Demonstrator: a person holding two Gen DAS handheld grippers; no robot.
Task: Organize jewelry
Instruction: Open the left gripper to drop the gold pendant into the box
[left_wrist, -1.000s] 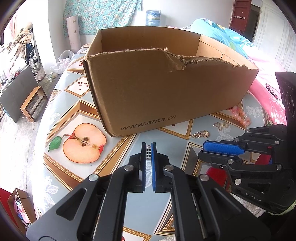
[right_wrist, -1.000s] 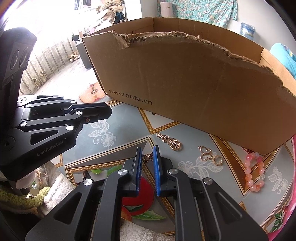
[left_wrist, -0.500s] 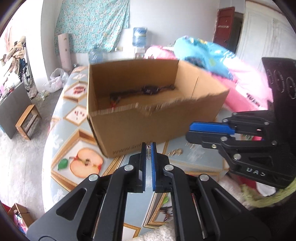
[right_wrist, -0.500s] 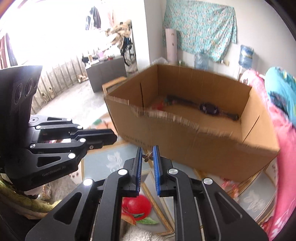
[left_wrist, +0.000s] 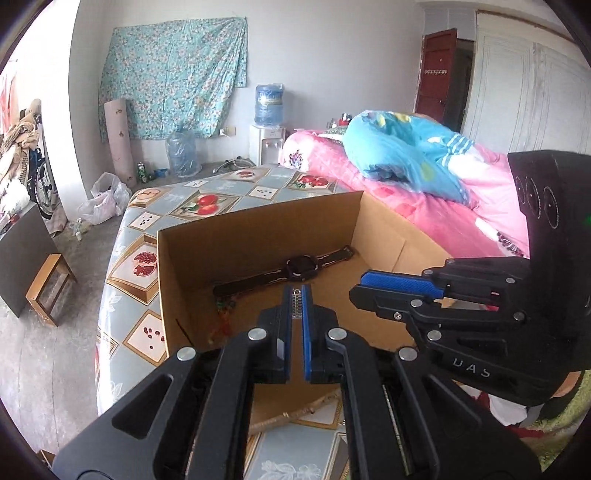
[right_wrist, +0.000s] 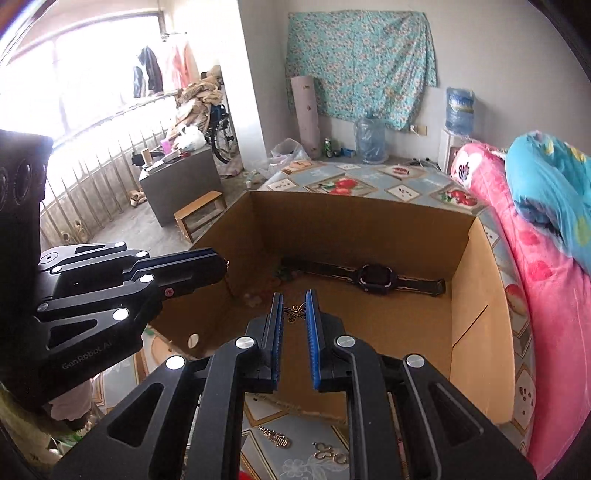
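A small butterfly charm (right_wrist: 294, 313) sits pinched between the pads of the right gripper (right_wrist: 294, 314), above the open cardboard box (right_wrist: 476, 306). The left gripper (left_wrist: 296, 302) is clamped on a thin silver studded piece (left_wrist: 296, 303), also over the box. A black wristwatch (right_wrist: 375, 276) lies on the box floor. More gold pieces (right_wrist: 328, 452) rest on the fruit-patterned tablecloth (right_wrist: 406, 190) before the box.

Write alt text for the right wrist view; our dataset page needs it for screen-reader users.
The right gripper pinches a small butterfly charm above an open cardboard box that holds a dark wristwatch. The left gripper reaches in from the left, shut, and gold jewelry pieces lie on the fruit-patterned tablecloth in front.
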